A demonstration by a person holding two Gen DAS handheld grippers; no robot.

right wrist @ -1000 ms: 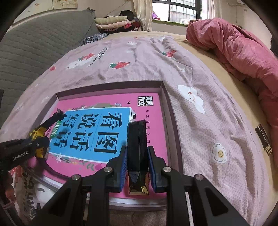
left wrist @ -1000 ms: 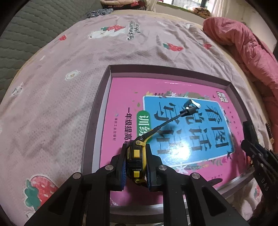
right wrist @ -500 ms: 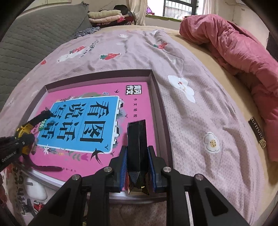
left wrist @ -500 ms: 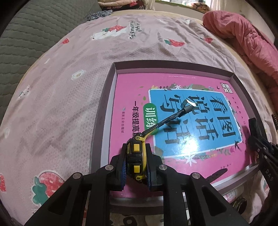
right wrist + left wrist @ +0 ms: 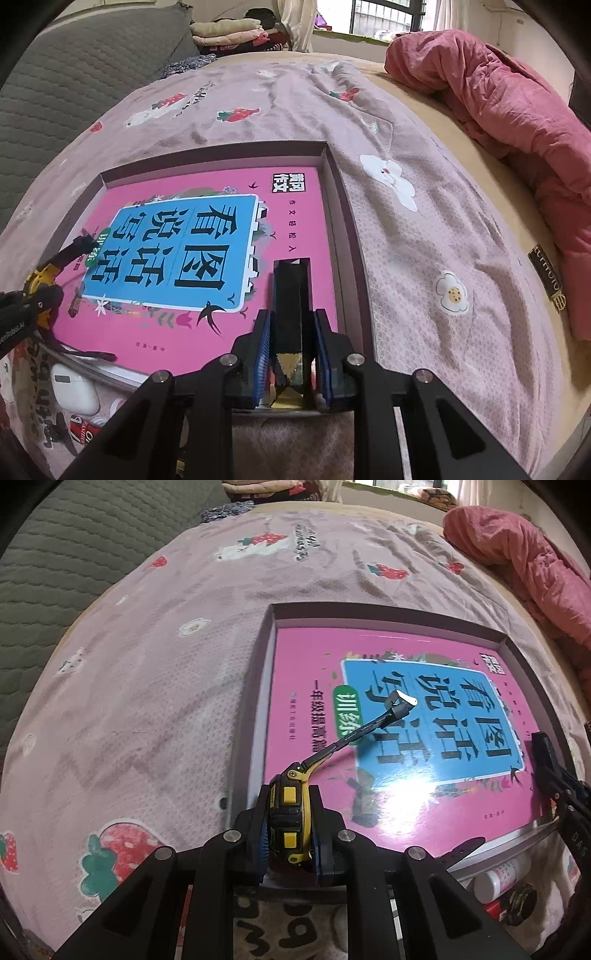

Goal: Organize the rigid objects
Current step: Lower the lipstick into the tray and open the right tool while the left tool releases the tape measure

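Note:
A shallow mauve box lies on the bed with a pink and blue book flat inside it. My left gripper is shut on a yellow and black tape measure, held over the box's near left edge; its black strap sticks out over the book. My right gripper is shut on a long black box with a gold end, held above the book's near right part. The left gripper shows at the left of the right wrist view.
The bed carries a pink strawberry-print sheet. A red quilt is bunched at the right. A white earbud case, a small bottle and other small items lie at the near side of the box. A grey padded headboard stands left.
Both views have slid back toward the near edge of the box; the box and book now sit farther up the frames. Both grips are unchanged.

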